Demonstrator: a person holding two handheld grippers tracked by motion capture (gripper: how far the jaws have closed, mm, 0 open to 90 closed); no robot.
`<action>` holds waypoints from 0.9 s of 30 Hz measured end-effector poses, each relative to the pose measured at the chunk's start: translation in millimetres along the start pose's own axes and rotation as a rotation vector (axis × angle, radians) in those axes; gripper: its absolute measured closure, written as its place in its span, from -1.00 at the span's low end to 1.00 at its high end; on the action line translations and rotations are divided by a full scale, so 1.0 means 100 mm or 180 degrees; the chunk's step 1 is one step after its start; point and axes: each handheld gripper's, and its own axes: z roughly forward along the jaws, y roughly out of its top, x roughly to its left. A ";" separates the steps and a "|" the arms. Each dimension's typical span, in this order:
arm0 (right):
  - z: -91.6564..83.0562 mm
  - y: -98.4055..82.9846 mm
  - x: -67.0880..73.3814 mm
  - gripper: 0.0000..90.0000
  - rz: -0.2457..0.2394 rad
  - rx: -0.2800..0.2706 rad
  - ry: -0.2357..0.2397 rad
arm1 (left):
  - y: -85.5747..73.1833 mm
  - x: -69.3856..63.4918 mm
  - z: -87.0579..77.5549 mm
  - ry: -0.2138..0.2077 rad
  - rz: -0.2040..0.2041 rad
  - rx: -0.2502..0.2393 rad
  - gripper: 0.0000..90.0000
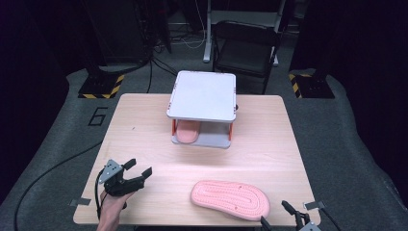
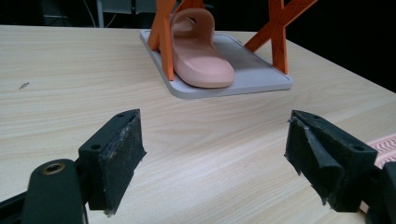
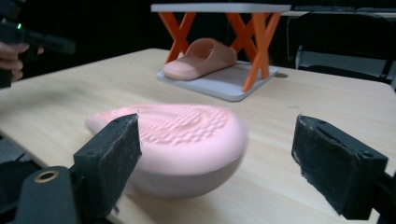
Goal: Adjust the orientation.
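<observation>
Near the table's (image 1: 144, 125) front edge, a pink slipper (image 1: 230, 199) lay sole-up, just ahead of the right gripper (image 1: 278, 214). Its jaws stood released, empty. The left gripper (image 1: 137, 167) was also released, well apart.

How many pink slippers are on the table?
2: one slipper lies sole-up near the table's front edge; the other slipper sits on the rack's lower shelf, partly hidden.

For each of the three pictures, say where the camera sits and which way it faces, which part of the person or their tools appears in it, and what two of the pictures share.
High view: above the person's side, looking forward and down on the table; left hand with the left hand-held gripper, and the right hand-held gripper at the bottom edge.
Left gripper view: low, between open jaws, facing the rack holding a slipper.
Right gripper view: low, between open jaws, facing the upturned slipper.
Shared: both gripper views show the rack.
</observation>
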 end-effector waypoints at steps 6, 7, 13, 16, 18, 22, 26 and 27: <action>0.21 -0.06 0.03 -0.68 -0.0201 0.0214 -0.0049 | 0.06 0.00 -0.02 0.0007 -0.0014 -0.0097 -0.58; 0.25 -0.06 0.03 -0.68 -0.0184 0.0211 -0.0053 | 0.07 0.01 -0.03 0.0014 -0.0019 -0.0109 -0.58; 0.52 0.01 -0.10 -0.68 -0.0125 0.0154 -0.0061 | 0.08 0.05 -0.05 0.0079 -0.0080 -0.0154 -0.57; 0.65 0.06 -0.21 -0.62 -0.0095 0.0137 -0.0147 | 0.07 0.06 -0.05 0.0098 -0.0096 -0.0169 -0.57; 0.74 0.10 -0.27 -0.61 -0.0143 0.0160 -0.0178 | 0.07 0.07 -0.05 0.0114 -0.0108 -0.0150 -0.56; 0.93 0.14 -0.40 -0.58 -0.0092 0.0111 -0.0204 | 0.08 0.09 -0.07 0.0130 -0.0111 -0.0163 -0.56; 1.00 0.15 -0.47 -0.59 0.0056 0.0027 -0.0302 | 0.10 0.12 -0.09 0.0146 -0.0111 -0.0172 -0.56; 1.02 0.15 -0.47 -0.59 0.0091 0.0007 -0.0332 | 0.10 0.13 -0.09 0.0140 -0.0119 -0.0171 -0.56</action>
